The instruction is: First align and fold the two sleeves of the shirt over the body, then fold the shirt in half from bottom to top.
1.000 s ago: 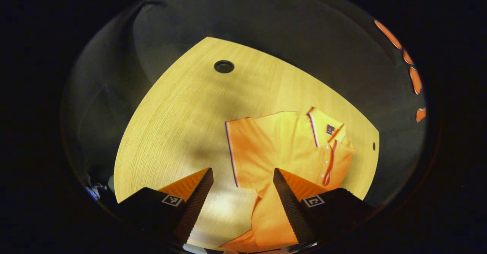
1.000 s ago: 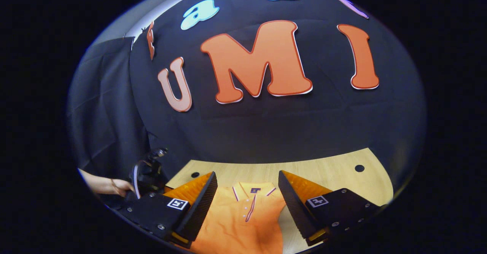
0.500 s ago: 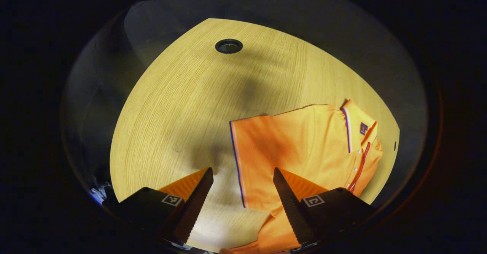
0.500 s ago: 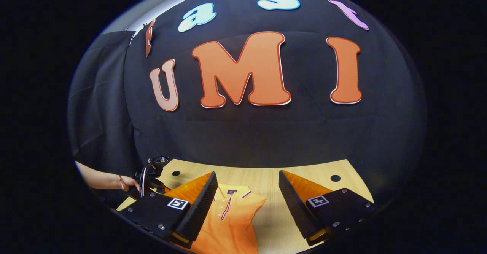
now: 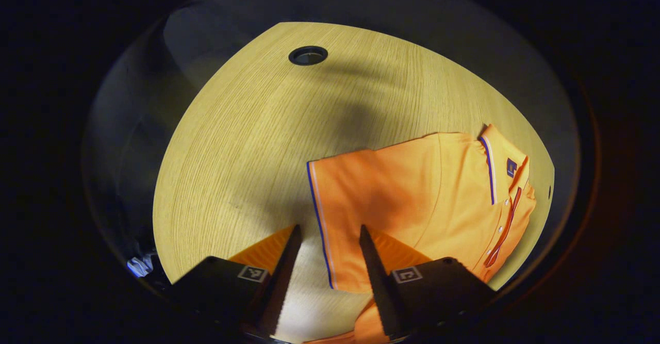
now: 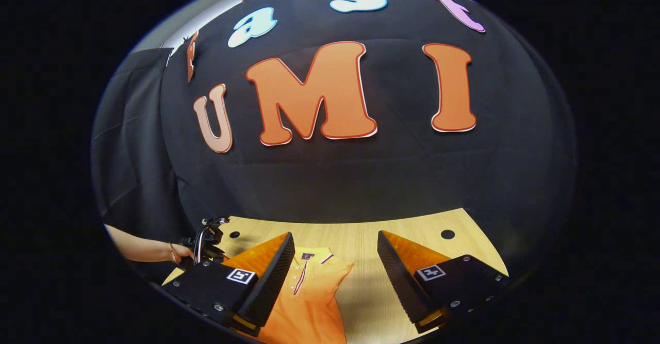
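Note:
An orange polo shirt [image 5: 412, 199] lies on the wooden table [image 5: 247, 143], collar [image 5: 495, 163] at the right and a sleeve spread to the left. The sleeve's blue-and-white hem [image 5: 315, 215] runs down between the fingers of my left gripper [image 5: 329, 229], which hovers open just over it. In the right gripper view the shirt [image 6: 312, 302] lies low and left of centre, collar away from me. My right gripper [image 6: 335, 234] is open above the table, with the shirt's right edge and bare wood between its fingers. The left gripper [image 6: 206, 238] and a hand holding it show at the far left.
A round cable hole [image 5: 308, 55] sits near the table's far edge, and a small hole [image 5: 549, 192] lies beyond the collar. In the right gripper view another hole [image 6: 447, 234] is at the table's back right. Black cloth walls close in the table.
My left gripper has moved in over the sleeve hem and its fingers have narrowed a little. In the right gripper view the shirt has slid leftward; that gripper stays open.

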Tool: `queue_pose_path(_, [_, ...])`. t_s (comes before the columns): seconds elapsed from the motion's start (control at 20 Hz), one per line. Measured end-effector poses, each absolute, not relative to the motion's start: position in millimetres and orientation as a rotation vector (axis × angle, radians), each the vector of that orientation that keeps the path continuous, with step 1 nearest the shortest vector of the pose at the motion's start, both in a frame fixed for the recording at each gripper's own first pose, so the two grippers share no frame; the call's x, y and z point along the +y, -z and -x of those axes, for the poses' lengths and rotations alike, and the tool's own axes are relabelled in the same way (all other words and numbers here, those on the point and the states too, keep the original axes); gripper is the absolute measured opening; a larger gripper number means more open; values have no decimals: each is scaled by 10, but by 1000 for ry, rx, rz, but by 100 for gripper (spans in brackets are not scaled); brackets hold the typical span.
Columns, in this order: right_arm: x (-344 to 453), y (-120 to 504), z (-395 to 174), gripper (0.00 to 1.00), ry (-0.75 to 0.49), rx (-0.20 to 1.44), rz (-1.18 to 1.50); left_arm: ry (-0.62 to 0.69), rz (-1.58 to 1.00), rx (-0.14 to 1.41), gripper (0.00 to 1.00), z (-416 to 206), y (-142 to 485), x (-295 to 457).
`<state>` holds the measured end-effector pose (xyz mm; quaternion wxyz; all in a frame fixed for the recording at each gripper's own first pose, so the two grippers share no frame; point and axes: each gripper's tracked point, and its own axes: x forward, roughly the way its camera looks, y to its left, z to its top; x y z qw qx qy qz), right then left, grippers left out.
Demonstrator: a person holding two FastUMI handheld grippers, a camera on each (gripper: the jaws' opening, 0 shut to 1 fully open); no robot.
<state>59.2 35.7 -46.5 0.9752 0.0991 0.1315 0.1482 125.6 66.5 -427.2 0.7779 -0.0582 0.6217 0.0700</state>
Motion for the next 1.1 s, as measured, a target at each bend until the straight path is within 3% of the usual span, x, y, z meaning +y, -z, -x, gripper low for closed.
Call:
queue_pose_path(0.15, [261, 473, -587, 98, -280, 269, -208, -108, 115, 1355, 11, -1274, 4238, 596])
queue_pose_path(0.25, [216, 477, -582, 98, -270, 267, -201, -74, 108, 1339, 9, -1287, 4248, 568])
queue_pose_path(0.3, [207, 470, -561, 98, -268, 265, -198, -51, 94, 1338, 1, -1293, 4256, 561])
queue_pose_path(0.7, [135, 477, -565, 98, -243, 254, -196, 41, 71, 1233, 1, -1415, 3776, 442])
queue_pose_path(1.1, [84, 444, -533, 98, -226, 247, -213, 214, 16, 1168, 1, -1446, 3317, -283])
